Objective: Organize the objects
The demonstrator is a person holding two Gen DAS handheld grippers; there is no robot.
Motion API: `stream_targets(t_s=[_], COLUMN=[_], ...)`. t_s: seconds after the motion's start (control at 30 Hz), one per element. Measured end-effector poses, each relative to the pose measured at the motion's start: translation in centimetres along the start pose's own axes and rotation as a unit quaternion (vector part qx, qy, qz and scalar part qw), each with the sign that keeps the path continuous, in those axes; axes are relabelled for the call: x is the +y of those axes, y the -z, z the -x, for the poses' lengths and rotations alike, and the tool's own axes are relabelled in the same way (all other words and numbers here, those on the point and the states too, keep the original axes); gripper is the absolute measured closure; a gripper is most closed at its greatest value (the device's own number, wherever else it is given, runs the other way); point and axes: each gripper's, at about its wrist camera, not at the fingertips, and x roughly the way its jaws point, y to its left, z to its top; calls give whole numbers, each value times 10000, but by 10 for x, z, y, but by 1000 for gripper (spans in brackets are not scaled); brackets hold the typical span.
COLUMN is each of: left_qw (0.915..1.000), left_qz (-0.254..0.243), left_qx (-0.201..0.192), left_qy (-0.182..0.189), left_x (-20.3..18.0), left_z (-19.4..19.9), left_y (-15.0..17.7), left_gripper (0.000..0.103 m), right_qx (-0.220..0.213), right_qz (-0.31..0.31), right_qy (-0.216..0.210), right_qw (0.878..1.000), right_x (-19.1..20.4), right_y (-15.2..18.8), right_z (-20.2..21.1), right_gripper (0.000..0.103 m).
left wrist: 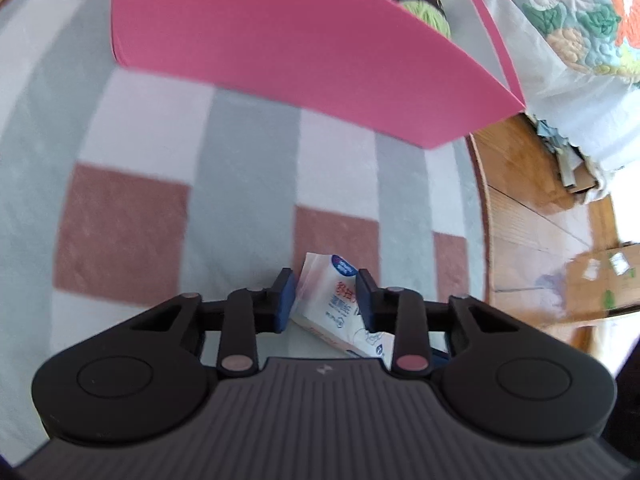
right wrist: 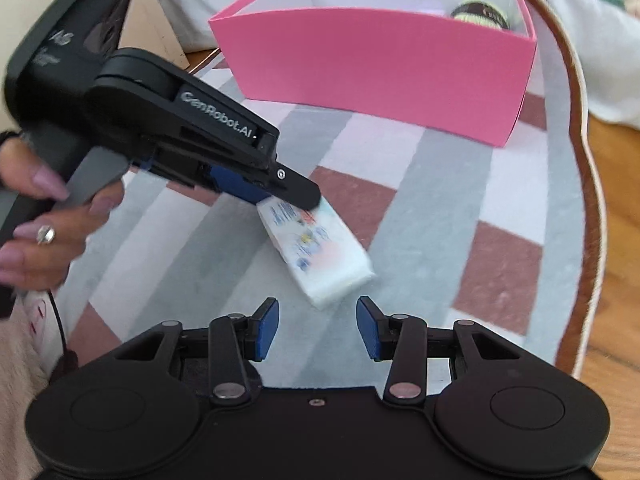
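The print on the tissue pack (right wrist: 320, 246) is too blurred to read. The pink box (left wrist: 280, 52) hides most of the green yarn (left wrist: 424, 2); the frame edge crops its far wall.

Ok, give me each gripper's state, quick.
Left gripper: closed on one end of the tissue pack.
Right gripper: open, holding nothing; the pack lies just ahead of its fingertips.
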Motion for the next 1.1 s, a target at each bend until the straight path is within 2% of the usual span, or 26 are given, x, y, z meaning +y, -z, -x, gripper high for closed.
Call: stream_targets(t_s=[0.2, 0.3, 0.4, 0.43, 0.5, 0.53, 0.77, 1.1], left_qw=[9990, 9988, 9990, 9992, 9997, 9998, 9984, 9924], left_qz=[351, 410, 409, 368, 225, 128, -401, -710], left_qx=[268, 268, 184, 161, 88, 59, -372, -1007], left_qy=[87, 98, 66, 36, -69, -109, -159, 70], left_x=[0, 4, 3, 1, -4, -8, -28, -50], left_z=[-4, -3, -2, -2, 0, 1, 39, 109], left_y=[8, 8, 11, 12, 16, 18, 34, 47], left_gripper=[73, 73, 73, 73, 73, 73, 73, 73], right_qx=[-64, -151, -272, -312, -363, -373, -523, -1067], right_qz=[-333, -304, -166, -146, -62, -33, 226, 857], right_qy=[62, 94, 205, 249, 349, 370, 440, 634], right_qw=[9994, 9994, 9993, 9991, 9987, 9986, 9974, 9886], right_x=[-10, -10, -6, -6, -4, -4, 13, 45], right_y=[3, 1, 4, 4, 4, 4, 2, -11], right_z=[-1, -4, -1, -1, 1, 2, 26, 80], right_gripper=[48, 46, 46, 50, 58, 59, 58, 56])
